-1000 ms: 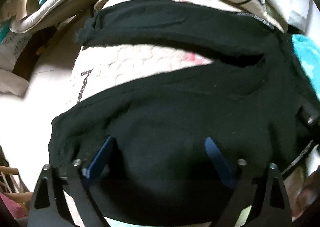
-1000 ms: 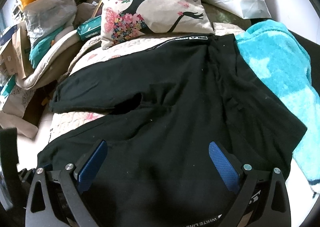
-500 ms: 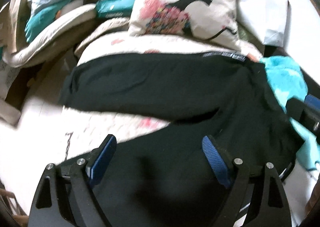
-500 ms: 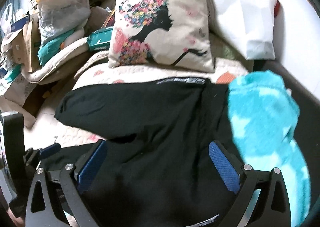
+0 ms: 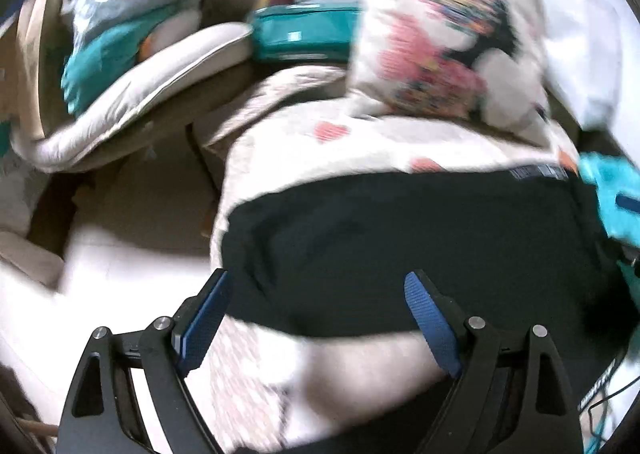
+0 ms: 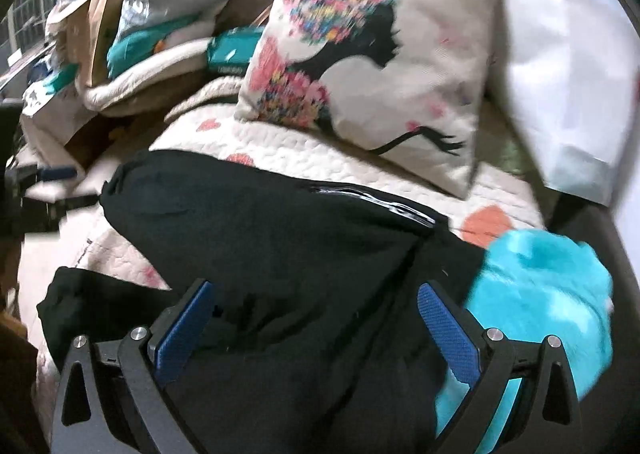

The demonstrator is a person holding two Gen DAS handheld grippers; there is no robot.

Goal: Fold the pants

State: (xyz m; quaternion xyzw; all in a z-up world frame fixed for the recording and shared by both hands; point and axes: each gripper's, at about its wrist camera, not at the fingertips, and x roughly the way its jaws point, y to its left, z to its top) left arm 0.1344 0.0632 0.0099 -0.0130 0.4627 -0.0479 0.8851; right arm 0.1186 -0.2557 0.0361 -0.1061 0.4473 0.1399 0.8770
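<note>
Black pants (image 6: 280, 254) lie spread on a quilted bedspread (image 6: 320, 161), legs pointing left and the waistband with white lettering (image 6: 380, 205) at the far side. In the left wrist view the far leg (image 5: 400, 238) lies just beyond my left gripper (image 5: 316, 294), which is open and empty above the quilt. My right gripper (image 6: 316, 302) is open and empty, hovering over the crotch and seat of the pants. Both views are motion-blurred.
A turquoise fluffy towel (image 6: 540, 294) lies right of the pants, touching them. A cushion printed with a flowered woman's profile (image 6: 368, 81) leans behind. White pillow (image 6: 568, 85) at far right. Piled bags, boxes and bedding (image 6: 140, 33) crowd the left beyond the bed edge.
Both grippers have drawn back and tilted up from low over the pants; more of the cushion and clutter shows. Both stayed open and empty. The pants lie as before.
</note>
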